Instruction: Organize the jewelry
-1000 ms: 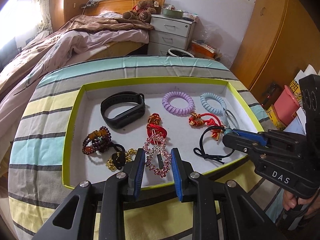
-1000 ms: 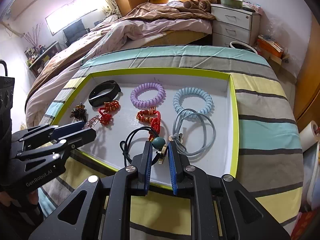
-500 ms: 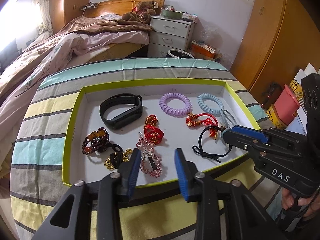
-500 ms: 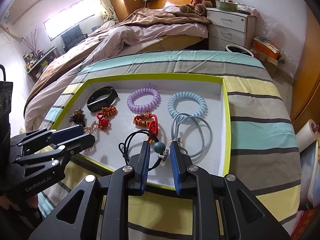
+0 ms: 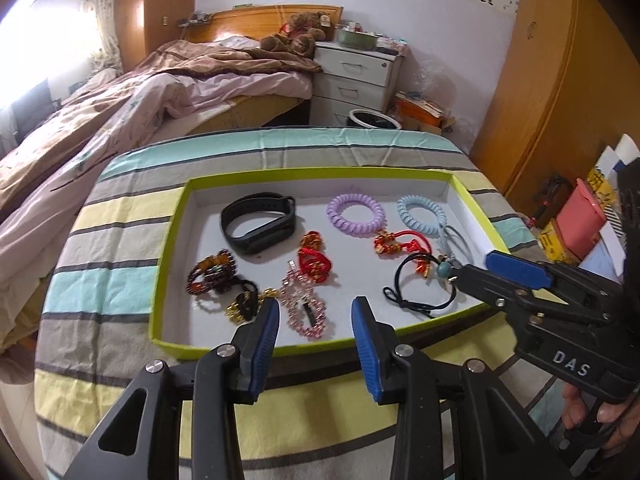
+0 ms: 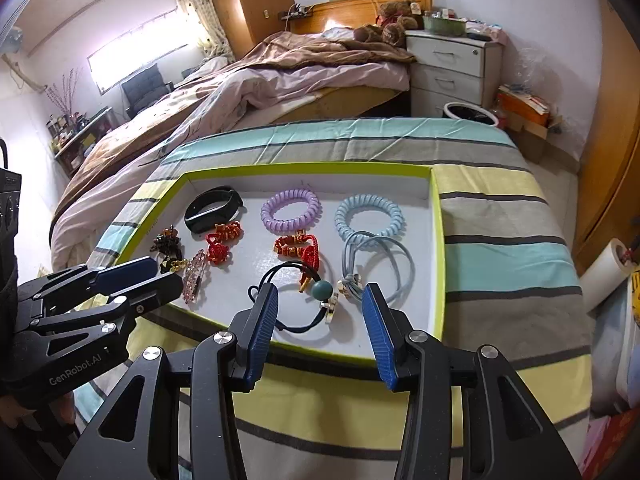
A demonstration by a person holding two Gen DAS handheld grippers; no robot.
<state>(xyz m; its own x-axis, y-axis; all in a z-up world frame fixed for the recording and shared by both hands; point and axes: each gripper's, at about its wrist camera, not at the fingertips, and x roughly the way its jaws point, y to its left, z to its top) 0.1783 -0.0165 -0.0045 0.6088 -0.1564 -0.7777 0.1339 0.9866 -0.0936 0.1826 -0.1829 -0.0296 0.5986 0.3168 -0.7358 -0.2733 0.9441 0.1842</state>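
Note:
A white tray with a lime-green rim (image 5: 320,172) (image 6: 304,168) sits on a striped cloth and holds several pieces of jewelry. My left gripper (image 5: 316,312) hovers at the tray's near edge, its jaws opening. The pink crystal bracelet (image 5: 306,304) lies in the tray between them, and the pads do not touch it. My right gripper (image 6: 319,296) is also opening, over the black hair tie with a teal bead (image 6: 322,289), which rests free on the tray floor. Each gripper shows in the other's view, the right gripper (image 5: 474,266) and the left gripper (image 6: 168,274).
Also in the tray are a black fitness band (image 5: 260,224), purple (image 5: 356,214) and blue coil ties (image 5: 420,214), red knot bracelets (image 5: 316,256), a dark bead bracelet (image 5: 210,276) and a grey-blue elastic (image 6: 376,264). A bed and a white drawer unit (image 5: 352,76) stand behind.
Both pairs of jaws have spread apart. The left let go of the pink crystal bracelet and the right let go of the teal bead; both pieces now lie loose in the tray.

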